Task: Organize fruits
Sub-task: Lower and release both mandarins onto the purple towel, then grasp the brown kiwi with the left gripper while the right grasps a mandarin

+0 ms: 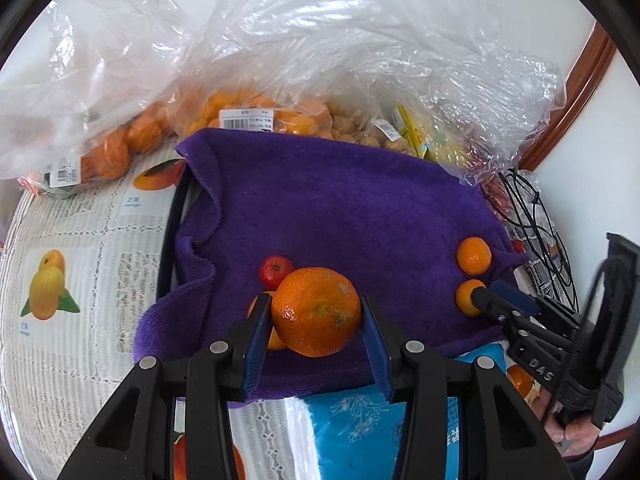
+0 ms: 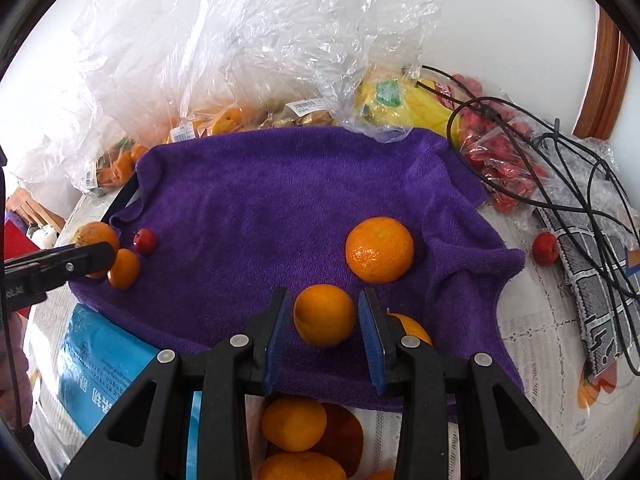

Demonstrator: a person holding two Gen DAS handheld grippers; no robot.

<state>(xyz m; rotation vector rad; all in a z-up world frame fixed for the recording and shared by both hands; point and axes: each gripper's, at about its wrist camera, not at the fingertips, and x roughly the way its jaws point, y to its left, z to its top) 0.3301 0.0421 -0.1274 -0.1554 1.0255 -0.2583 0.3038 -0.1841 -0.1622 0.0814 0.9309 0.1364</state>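
A purple towel [image 1: 320, 208] lies over a tray on the table; it also shows in the right wrist view [image 2: 280, 200]. My left gripper [image 1: 316, 312] is shut on a large orange [image 1: 316, 312], held just above the towel. A small red fruit [image 1: 275, 271] and a small orange [image 1: 274, 340] lie beside it. My right gripper [image 2: 325, 316] is open around a small orange [image 2: 325, 316] on the towel, with small gaps on both sides. A bigger orange [image 2: 379, 250] lies just beyond it. The right gripper shows in the left wrist view [image 1: 480, 300] at that small orange.
Clear plastic bags of fruit [image 1: 248, 116] pile up behind the towel. A blue tissue pack [image 1: 380, 432] sits at the near edge. Black cables [image 2: 560, 168], bagged red fruit [image 2: 504, 168] and a loose red fruit [image 2: 545, 248] lie at the right.
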